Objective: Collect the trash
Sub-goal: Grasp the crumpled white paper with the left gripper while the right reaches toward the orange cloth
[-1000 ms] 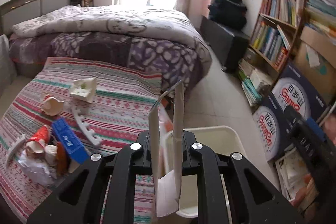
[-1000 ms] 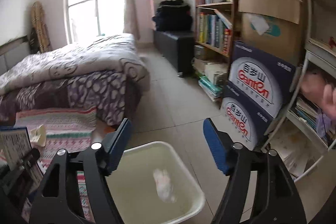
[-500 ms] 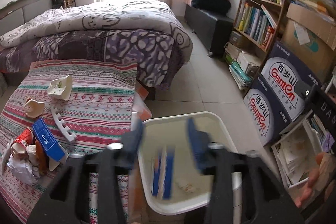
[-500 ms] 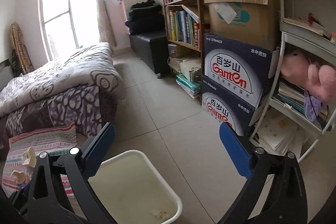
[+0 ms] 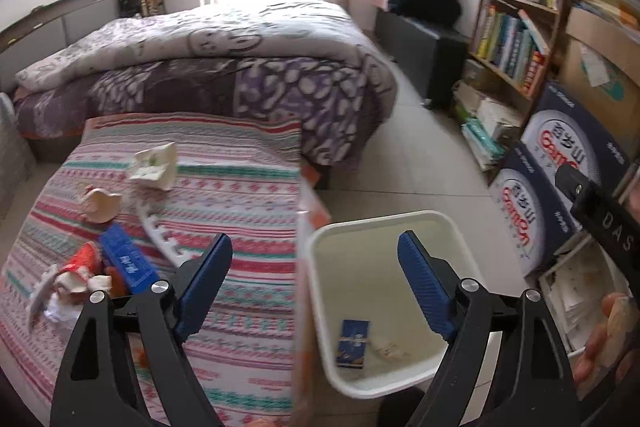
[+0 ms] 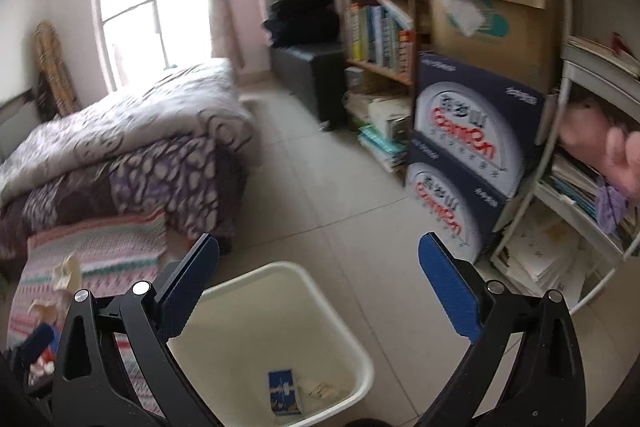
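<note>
A white trash bin (image 5: 320, 267) stands on the floor beside the striped bed cover (image 5: 240, 195). A blue card box (image 5: 353, 343) and a crumpled scrap (image 5: 386, 349) lie inside it; both show in the right wrist view too, box (image 6: 285, 397). My left gripper (image 5: 316, 259) is open and empty above the bin's left rim. My right gripper (image 6: 320, 263) is open and empty above the bin (image 6: 336, 307). On the cover lie a blue box (image 5: 128, 265), a red wrapper (image 5: 82, 259), white crumpled pieces (image 5: 154, 167), a white toothed strip (image 5: 164, 243) and a shell-like scrap (image 5: 100, 203).
A bed with a purple and white quilt (image 5: 240, 67) lies behind the cover. Bookshelves (image 5: 516, 39) and stacked blue cartons (image 5: 560, 163) line the right wall. A black bench (image 5: 424, 39) stands near the window. Tiled floor (image 5: 420, 167) runs between bed and shelves.
My left gripper opened and dropped the flat card box into the bin. My right gripper stayed open and swung a little to the right.
</note>
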`<state>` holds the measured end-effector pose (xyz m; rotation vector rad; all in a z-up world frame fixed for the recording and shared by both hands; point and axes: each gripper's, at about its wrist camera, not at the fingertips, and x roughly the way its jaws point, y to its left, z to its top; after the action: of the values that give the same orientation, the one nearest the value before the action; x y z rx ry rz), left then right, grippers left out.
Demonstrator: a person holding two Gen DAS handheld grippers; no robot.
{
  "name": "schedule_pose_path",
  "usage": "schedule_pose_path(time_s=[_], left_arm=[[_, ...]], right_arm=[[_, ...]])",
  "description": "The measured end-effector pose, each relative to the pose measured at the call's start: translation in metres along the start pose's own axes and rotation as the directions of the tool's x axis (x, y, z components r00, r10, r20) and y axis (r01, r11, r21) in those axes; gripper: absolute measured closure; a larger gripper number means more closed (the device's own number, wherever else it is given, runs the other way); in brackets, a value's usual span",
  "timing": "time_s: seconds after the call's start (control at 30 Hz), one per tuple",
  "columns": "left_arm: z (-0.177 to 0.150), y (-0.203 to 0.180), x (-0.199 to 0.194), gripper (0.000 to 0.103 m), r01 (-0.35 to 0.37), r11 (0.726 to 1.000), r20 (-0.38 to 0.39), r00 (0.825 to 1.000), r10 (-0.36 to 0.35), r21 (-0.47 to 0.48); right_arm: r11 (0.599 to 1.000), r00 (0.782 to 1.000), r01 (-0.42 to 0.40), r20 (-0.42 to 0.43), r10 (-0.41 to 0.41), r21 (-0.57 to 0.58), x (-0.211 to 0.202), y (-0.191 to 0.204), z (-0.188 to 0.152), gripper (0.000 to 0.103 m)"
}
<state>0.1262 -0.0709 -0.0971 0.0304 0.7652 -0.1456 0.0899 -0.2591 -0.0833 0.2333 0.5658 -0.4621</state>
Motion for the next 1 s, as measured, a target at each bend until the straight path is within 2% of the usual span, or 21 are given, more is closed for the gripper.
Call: schedule_pose_path(time_s=[0.3, 0.53, 0.7, 0.77, 0.87, 0.93, 1.0], left_arm=[[-0.013, 0.073, -0.001, 0.017, -0.153, 0.987, -0.076, 0.986, 0.149, -0.048], [-0.028, 0.146, 0.0, 0.016, -0.29, 0.942, -0.186, 0.948, 0.259, -0.168], [-0.041, 0.19, -0.006, 0.016, -0.387, 0.89, -0.247, 0.911, 0.33, -0.241], [-0.048, 0.205, -0.005, 0.015, -0.415, 0.869, -0.287, 0.896, 0.339, -0.269], [-0.063, 0.229, 0.005, 0.015, -0.459, 0.837, -0.38, 0.861, 0.338, -0.296], [-0.073, 0.241, 0.015, 0.015, -0.457, 0.825, -0.428, 0.853, 0.3, -0.332], [-0.087, 0.256, 0.026, 0.015, -0.438, 0.807, -0.475, 0.85, 0.228, -0.395]], right_arm=[[0.987, 0.993, -0.112, -0.055, 0.107, -0.114, -0.009, 0.065, -0.018, 0.007], [0.965, 0.982, -0.174, -0.107, 0.155, -0.197, -0.012, 0.108, -0.036, 0.007], [0.95, 0.976, -0.201, -0.134, 0.173, -0.238, -0.014, 0.132, -0.048, 0.007], [0.945, 0.972, -0.215, -0.148, 0.183, -0.246, -0.015, 0.141, -0.052, 0.007], [0.937, 0.965, -0.236, -0.172, 0.196, -0.257, -0.015, 0.155, -0.058, 0.007], [0.93, 0.96, -0.25, -0.191, 0.203, -0.269, -0.014, 0.163, -0.063, 0.007], [0.92, 0.956, -0.264, -0.208, 0.208, -0.291, -0.015, 0.171, -0.07, 0.007]])
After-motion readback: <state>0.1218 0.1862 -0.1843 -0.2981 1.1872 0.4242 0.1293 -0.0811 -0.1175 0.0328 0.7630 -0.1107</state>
